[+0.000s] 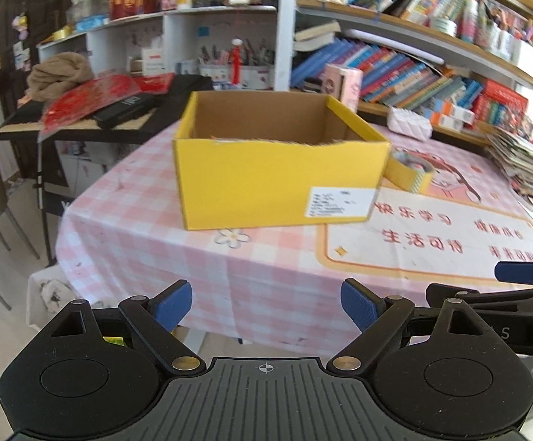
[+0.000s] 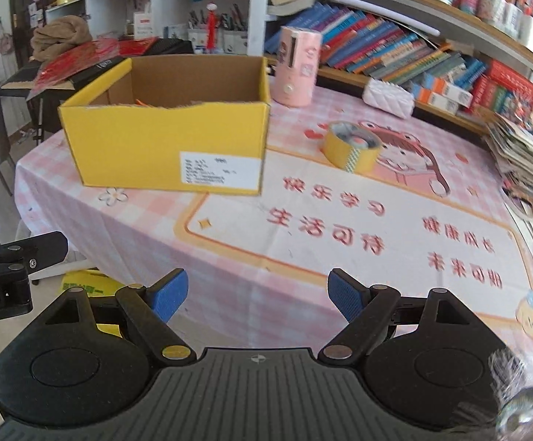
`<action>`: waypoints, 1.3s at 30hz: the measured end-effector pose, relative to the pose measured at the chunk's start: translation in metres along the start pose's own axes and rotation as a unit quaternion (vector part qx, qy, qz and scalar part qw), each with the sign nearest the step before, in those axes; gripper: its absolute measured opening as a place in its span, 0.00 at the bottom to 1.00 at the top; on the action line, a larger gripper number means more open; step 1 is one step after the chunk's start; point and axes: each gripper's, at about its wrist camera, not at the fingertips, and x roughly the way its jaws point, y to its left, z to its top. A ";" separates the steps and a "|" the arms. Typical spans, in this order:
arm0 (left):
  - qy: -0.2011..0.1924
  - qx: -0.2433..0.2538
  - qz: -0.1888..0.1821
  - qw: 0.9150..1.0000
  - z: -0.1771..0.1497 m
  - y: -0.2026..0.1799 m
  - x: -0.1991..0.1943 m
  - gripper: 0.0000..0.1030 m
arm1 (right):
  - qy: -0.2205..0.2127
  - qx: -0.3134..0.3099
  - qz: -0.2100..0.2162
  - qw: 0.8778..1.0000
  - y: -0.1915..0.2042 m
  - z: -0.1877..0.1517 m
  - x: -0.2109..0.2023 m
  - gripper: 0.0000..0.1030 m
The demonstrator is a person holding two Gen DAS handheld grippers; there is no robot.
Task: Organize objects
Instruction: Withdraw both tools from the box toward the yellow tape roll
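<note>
Both the left claw [image 1: 266, 307] and right claw [image 2: 257, 296] are held spread and empty at frame bottom. The yellow box [image 2: 170, 147] is seen above them at centre-left, on the surface [image 2: 229, 257], the tape roll [image 2: 350, 150] just right of it.

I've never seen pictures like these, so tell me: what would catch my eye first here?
Most likely the bright yellow cardboard box, open at the top, standing toward the left of the pink checked tablecloth. To its right lies a roll of yellow tape, and behind the box's right corner stands a pink cylindrical container. At the bottom of each view, a black gripper with blue-padded jaws spread open fills the foreground.
</note>
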 end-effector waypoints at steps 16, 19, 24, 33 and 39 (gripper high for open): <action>0.005 0.092 -0.062 0.994 0.010 -0.059 0.013 0.88 | 0.006 0.098 -0.068 0.993 -0.058 -0.020 -0.017 0.86; 0.001 0.102 -0.074 0.992 0.013 -0.070 0.015 0.88 | 0.002 0.106 -0.079 0.991 -0.068 -0.019 -0.018 0.86; -0.002 0.114 -0.089 0.990 0.021 -0.087 0.022 0.88 | -0.001 0.115 -0.091 0.989 -0.085 -0.017 -0.019 0.87; -0.003 0.118 -0.094 0.989 0.033 -0.106 0.037 0.88 | -0.002 0.115 -0.095 0.989 -0.107 -0.007 -0.008 0.87; 0.003 0.112 -0.087 0.990 0.040 -0.116 0.051 0.88 | 0.003 0.109 -0.085 0.990 -0.119 0.002 0.007 0.87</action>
